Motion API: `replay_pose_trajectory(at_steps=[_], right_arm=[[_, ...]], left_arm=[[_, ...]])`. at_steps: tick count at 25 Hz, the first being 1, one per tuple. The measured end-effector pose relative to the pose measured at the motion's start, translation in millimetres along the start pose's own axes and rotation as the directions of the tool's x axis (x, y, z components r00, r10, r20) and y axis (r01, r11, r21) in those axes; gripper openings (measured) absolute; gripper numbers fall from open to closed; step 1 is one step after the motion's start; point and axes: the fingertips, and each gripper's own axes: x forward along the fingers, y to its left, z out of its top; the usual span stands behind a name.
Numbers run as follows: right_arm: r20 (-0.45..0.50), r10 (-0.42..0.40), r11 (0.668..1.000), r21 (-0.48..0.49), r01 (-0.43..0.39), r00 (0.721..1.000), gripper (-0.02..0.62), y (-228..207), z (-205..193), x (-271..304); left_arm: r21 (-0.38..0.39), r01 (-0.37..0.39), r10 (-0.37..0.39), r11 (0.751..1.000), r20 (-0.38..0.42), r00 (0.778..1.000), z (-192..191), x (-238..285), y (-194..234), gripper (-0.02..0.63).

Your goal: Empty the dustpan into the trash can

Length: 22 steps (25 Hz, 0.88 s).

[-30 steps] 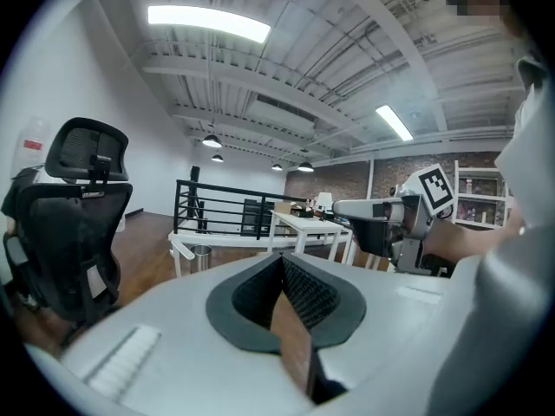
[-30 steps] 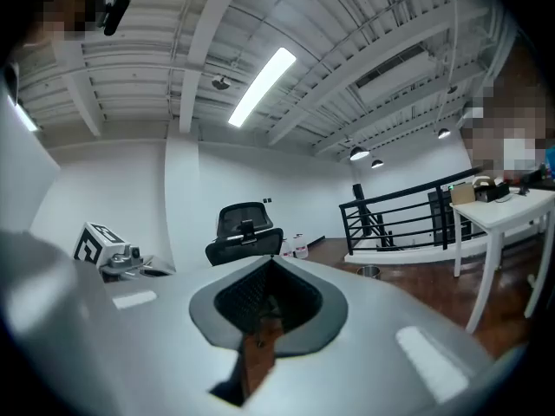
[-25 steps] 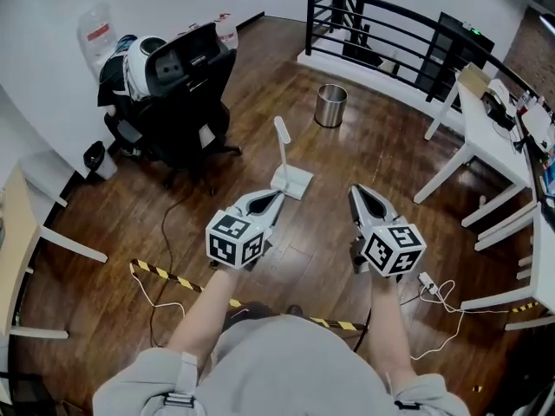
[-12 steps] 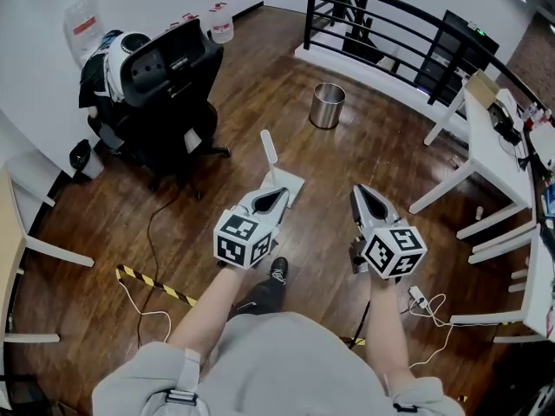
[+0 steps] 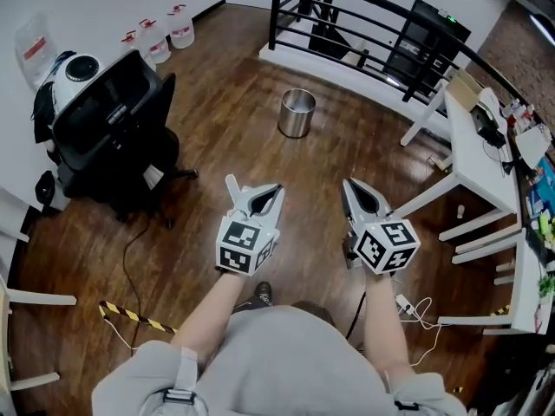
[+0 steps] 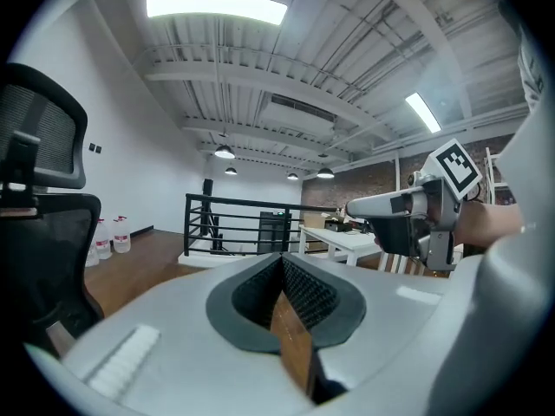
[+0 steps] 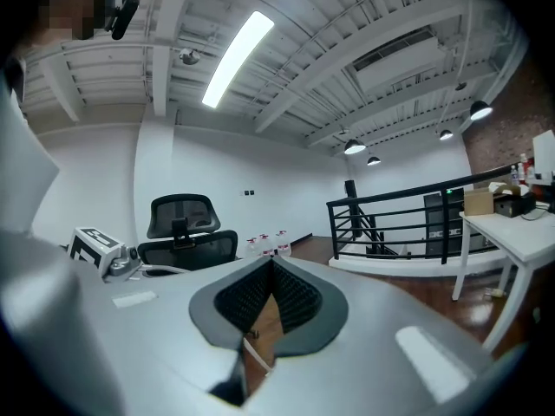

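In the head view a shiny metal trash can [image 5: 297,113] stands on the wooden floor ahead of both grippers. The white dustpan lies on the floor nearer to me; only its upright handle [image 5: 232,188] shows, at the left edge of my left gripper [image 5: 268,192], which covers the pan. That gripper is shut and holds nothing. My right gripper [image 5: 349,185] is level with it to the right, shut and empty too. The left gripper view shows shut pads [image 6: 299,289] and the right gripper [image 6: 408,219] beside them. In the right gripper view the pads [image 7: 282,297] also meet.
A black office chair [image 5: 113,137] stands to the left, with water jugs [image 5: 165,33] by the wall. A black railing [image 5: 347,16] runs behind the can. White desks [image 5: 486,137] stand at the right. A cable and power strip [image 5: 406,305] and striped tape [image 5: 130,317] lie near my feet.
I have walked forward with both grippers. The dustpan, which was ahead of the left gripper, now lies under it. The trash can is closer, and the chair has slid off to the left.
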Motion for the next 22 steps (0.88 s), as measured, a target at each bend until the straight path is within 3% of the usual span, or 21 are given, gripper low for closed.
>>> replay_pose_trajectory(at_steps=[7, 13, 16, 22], right_arm=[[-0.010, 0.049, 0.999, -0.006, -0.049, 0.999, -0.002, -63.8, 16.0, 64.2], [-0.035, 0.218, 0.976, -0.007, -0.218, 0.975, -0.002, -104.4, 21.0, 138.5], [-0.071, 0.320, 0.946, -0.032, -0.323, 0.945, -0.002, -123.1, 27.3, 170.4], [-0.136, 0.501, 0.859, -0.036, -0.510, 0.854, -0.002, -142.2, 26.1, 223.9]], left_arm=[[-0.039, -0.065, 0.065, 0.997, 0.005, 0.998, 8.1, 74.0, 23.9, 0.006], [-0.046, -0.234, 0.234, 0.971, 0.013, 0.972, 6.2, 134.9, 46.0, 0.006], [-0.078, -0.332, 0.335, 0.940, 0.018, 0.942, 6.6, 165.5, 56.8, 0.006], [-0.135, -0.542, 0.545, 0.829, -0.020, 0.838, -11.1, 191.9, 92.3, 0.008]])
